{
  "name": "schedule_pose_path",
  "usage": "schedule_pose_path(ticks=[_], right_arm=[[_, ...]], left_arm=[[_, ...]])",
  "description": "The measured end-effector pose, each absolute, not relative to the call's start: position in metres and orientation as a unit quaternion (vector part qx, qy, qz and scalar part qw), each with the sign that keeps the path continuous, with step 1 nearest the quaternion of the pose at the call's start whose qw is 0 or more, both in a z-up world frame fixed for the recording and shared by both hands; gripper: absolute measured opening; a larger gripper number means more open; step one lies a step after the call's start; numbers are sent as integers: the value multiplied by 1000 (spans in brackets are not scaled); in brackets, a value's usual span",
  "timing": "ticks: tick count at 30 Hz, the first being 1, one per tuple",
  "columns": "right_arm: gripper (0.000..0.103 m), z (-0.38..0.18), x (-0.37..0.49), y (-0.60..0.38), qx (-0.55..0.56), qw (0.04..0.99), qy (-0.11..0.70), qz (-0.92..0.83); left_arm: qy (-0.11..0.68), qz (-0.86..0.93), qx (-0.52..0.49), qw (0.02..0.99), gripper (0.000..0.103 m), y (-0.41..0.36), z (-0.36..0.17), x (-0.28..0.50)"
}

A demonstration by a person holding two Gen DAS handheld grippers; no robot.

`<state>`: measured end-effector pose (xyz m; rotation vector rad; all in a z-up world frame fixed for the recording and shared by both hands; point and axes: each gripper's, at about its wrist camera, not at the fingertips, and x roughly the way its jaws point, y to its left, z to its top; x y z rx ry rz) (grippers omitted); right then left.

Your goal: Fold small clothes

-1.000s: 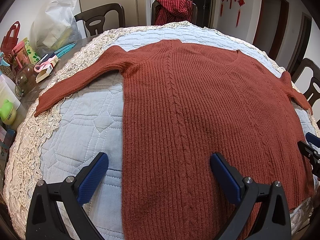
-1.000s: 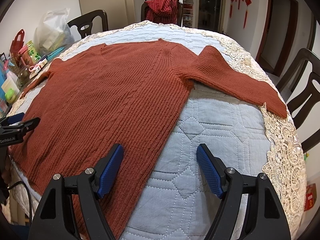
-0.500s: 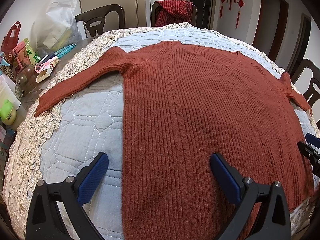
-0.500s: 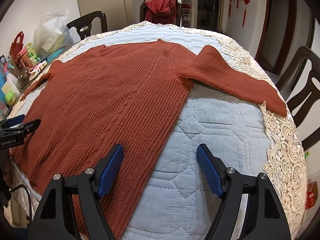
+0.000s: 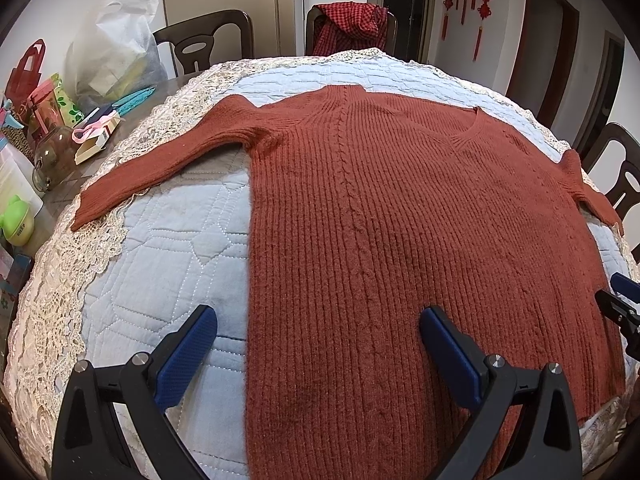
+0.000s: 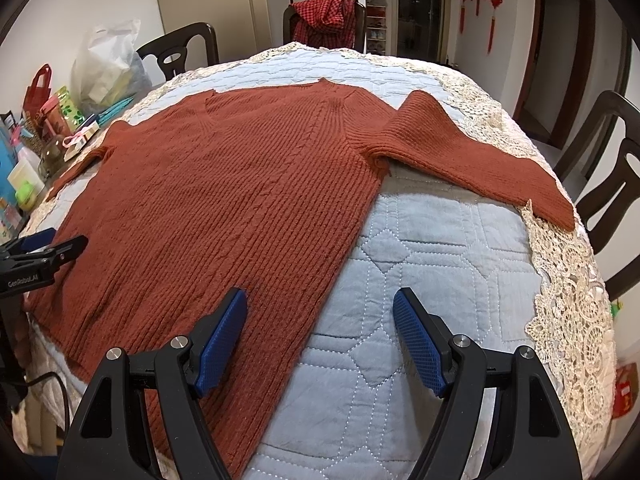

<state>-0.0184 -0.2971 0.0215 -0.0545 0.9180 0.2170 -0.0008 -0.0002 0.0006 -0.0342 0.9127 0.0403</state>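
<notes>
Both grippers hang above the near edge of the table, and both stand wide apart with nothing between the blue pads. The left gripper (image 5: 318, 334) straddles the sweater's (image 5: 400, 240) left side seam: one pad (image 5: 186, 356) is over bare quilt (image 5: 168, 264), the other over the knit. The right gripper (image 6: 320, 320) does the same at the opposite seam, its left pad (image 6: 222, 342) above the wool and its right pad above the quilt (image 6: 432, 272). Whether either one touches the cloth I cannot tell. Each gripper shows at the edge of the other's view, near the hem corners.

The sweater (image 6: 240, 200), rust-red and ribbed with a thin cable down each side, lies flat and unfolded across the middle of the table, hem toward the near edge, V-neck toward the far edge. Its left sleeve (image 5: 160, 164) stretches out toward the table's left edge, the cuff lying on the lace border (image 5: 60, 300). The right sleeve (image 6: 480, 160) runs out to the right edge, cuff also on lace.

Along the left edge sits clutter: a white plastic bag (image 5: 116, 48), a red gift bag (image 5: 24, 68), a glass jar (image 5: 52, 156), a small green tub (image 5: 18, 220). Dark wooden chairs stand round the table; the one at the far edge (image 5: 348, 28) has a red checked garment draped over its back.
</notes>
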Motion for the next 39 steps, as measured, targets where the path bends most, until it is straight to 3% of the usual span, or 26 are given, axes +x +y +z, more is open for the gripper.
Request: schedule_pose_path(ticks=[27,36,39], right_arm=[[76,36,-9,-285,-31,892,435,122],[76,41,4,-269,-37,891,430,138],[76,43,9,-262,-40,892,427,145]], left_arm=[[427,19,-20,904,102,5,12,10],[414,55,-52,907,101,47,16,26],[408,84,-73,906,96,74,18,31]])
